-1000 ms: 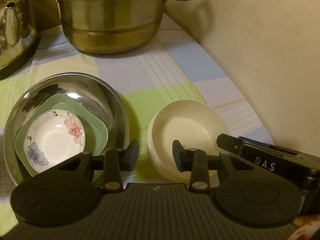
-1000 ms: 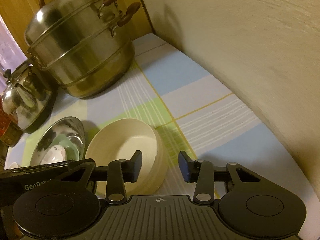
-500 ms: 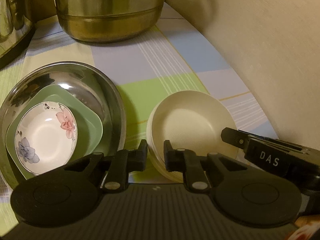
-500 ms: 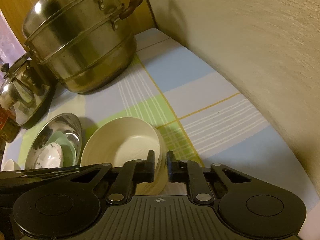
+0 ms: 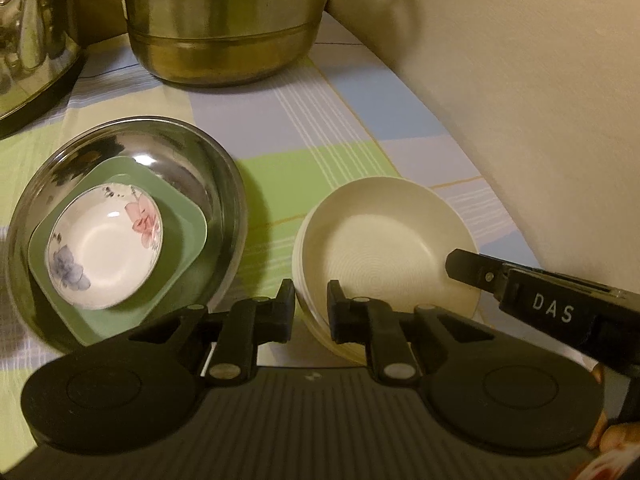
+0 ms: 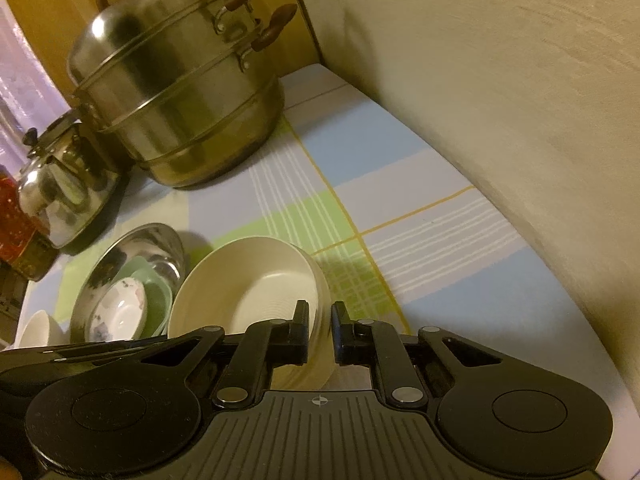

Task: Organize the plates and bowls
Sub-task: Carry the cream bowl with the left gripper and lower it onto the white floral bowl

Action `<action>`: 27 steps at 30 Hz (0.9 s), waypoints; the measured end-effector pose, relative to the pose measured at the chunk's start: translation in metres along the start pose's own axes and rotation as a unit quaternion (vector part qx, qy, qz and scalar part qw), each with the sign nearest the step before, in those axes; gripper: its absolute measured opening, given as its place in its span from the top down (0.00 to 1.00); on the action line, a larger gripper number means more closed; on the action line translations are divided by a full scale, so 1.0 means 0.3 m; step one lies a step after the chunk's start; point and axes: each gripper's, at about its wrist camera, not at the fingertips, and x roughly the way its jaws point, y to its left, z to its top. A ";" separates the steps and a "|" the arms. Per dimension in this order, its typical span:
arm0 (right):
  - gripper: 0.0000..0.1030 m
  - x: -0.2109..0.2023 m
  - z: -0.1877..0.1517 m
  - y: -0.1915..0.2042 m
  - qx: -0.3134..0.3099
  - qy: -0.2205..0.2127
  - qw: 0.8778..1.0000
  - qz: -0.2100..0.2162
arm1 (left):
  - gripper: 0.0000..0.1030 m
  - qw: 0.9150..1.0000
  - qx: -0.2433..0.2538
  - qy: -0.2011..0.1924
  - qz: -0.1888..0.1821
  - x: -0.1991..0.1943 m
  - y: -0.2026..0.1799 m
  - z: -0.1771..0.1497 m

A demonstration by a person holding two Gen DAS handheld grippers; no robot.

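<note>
Lifting the cream bowls (image 5: 384,248) together, both grippers now clamped.

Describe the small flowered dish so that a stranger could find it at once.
Start at the big steel pot at the back, then come forward to the shiny metal bowl on the checked cloth. Inside it sits a green square dish, and within that the flowered dish: white, the only one with painted flowers.
</note>
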 end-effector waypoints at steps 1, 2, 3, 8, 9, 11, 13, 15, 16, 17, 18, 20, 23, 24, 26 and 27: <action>0.89 -0.014 -0.004 0.000 -0.001 -0.001 1.000 0.002 | 0.86 1.000 -0.002 -0.002 0.000 -0.014 -0.005 -0.009; 0.89 -0.029 -0.010 -0.001 -0.002 -0.001 1.000 0.004 | 0.86 1.000 -0.003 -0.004 0.000 -0.028 -0.009 -0.018; 0.89 -0.045 -0.016 -0.002 -0.004 -0.002 1.000 0.006 | 0.86 1.000 -0.004 -0.007 0.000 -0.043 -0.014 -0.027; 0.89 -0.132 -0.053 -0.011 -0.008 -0.004 1.000 0.017 | 0.86 1.000 -0.011 -0.019 0.001 -0.126 -0.045 -0.081; 0.89 -0.151 -0.061 -0.012 -0.010 -0.004 1.000 0.020 | 0.86 1.000 -0.013 -0.022 0.002 -0.144 -0.052 -0.094; 0.89 -0.188 -0.076 -0.008 -0.015 -0.004 1.000 0.025 | 0.86 0.999 -0.016 -0.029 0.005 -0.184 -0.064 -0.121; 0.89 -0.226 -0.088 -0.001 -0.023 -0.004 0.999 0.029 | 0.86 0.999 -0.022 -0.036 0.009 -0.225 -0.076 -0.149; 0.89 -0.265 -0.103 0.009 -0.031 -0.005 0.999 0.036 | 0.86 0.999 -0.028 -0.043 0.013 -0.267 -0.083 -0.176; 0.89 -0.283 -0.110 0.016 -0.036 -0.004 0.999 0.039 | 0.86 0.998 -0.031 -0.046 0.016 -0.288 -0.086 -0.190; 0.89 -0.302 -0.118 0.023 -0.041 -0.004 0.998 0.042 | 0.86 0.998 -0.035 -0.049 0.018 -0.305 -0.086 -0.203; 0.89 -0.318 -0.127 0.028 -0.045 -0.004 0.998 0.046 | 0.86 0.998 -0.039 -0.052 0.021 -0.326 -0.088 -0.218; 0.88 -0.350 -0.145 0.041 -0.053 -0.004 0.997 0.054 | 0.86 0.997 -0.045 -0.060 0.027 -0.364 -0.091 -0.245; 0.88 -0.391 -0.172 0.062 -0.062 0.000 0.996 0.067 | 0.86 0.996 -0.057 -0.067 0.036 -0.414 -0.088 -0.282; 0.88 -0.402 -0.181 0.071 -0.066 0.002 0.995 0.071 | 0.86 0.995 -0.061 -0.069 0.039 -0.431 -0.085 -0.294; 0.88 -0.420 -0.195 0.089 -0.072 0.005 0.994 0.079 | 0.85 0.994 -0.068 -0.073 0.045 -0.461 -0.073 -0.316; 0.88 -0.427 -0.203 0.100 -0.075 0.007 0.994 0.083 | 0.85 0.993 -0.072 -0.075 0.047 -0.475 -0.066 -0.326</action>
